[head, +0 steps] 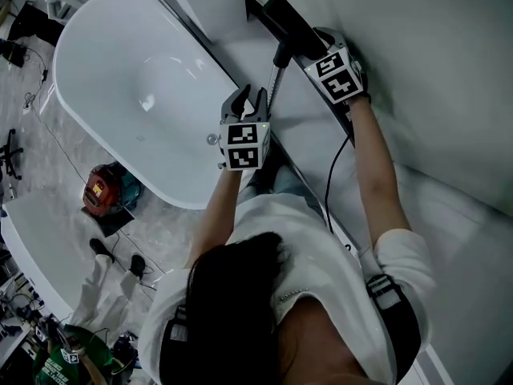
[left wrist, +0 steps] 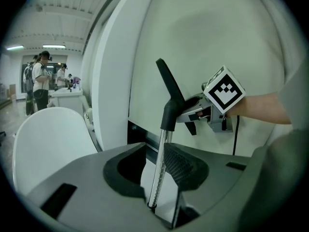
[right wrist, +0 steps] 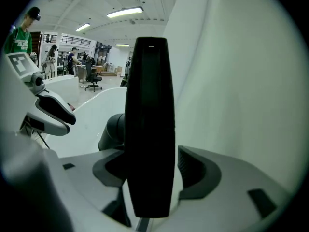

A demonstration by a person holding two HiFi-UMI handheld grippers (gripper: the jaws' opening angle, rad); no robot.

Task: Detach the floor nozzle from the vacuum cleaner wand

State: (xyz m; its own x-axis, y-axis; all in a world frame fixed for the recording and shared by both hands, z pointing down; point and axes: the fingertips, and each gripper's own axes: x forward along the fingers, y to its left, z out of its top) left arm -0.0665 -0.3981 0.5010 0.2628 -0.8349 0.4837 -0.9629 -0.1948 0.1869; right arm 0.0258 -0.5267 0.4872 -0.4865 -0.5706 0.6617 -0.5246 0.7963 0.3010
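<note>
The floor nozzle (head: 290, 24) is black. It is up in the air, on the far end of the shiny wand (head: 276, 83), close to the white wall (head: 417, 70) on the right. It is still joined to the wand.

The right gripper (head: 314, 48) is grasping the floor nozzle; the black bar fills the space between its jaws. The left gripper (head: 249, 103) is nearer to the person and is clenched on the wand, which runs up between its two pads.

Things could go wrong from here. The wand is smooth and thin, so it may slide through the left jaws when the pull comes. Then the two parts stay stuck together. If the right gripper pulls at a slant and not straight along the wand, the joint may jam. If there is a catch on the joint that is not pressed, pulling hard will not help. If the nozzle pops off all at once, it may fly back and hit the wall, or drop toward the white bathtub (head: 96, 54) on the left.

Now the count: one floor nozzle, one wand, two grippers, one bathtub. One black cable (head: 330, 175) hangs by the right arm. One red machine (head: 100, 189) sits on the floor, near the tub's near end. Some people (left wrist: 39, 81) stand far off, too small to count.
</note>
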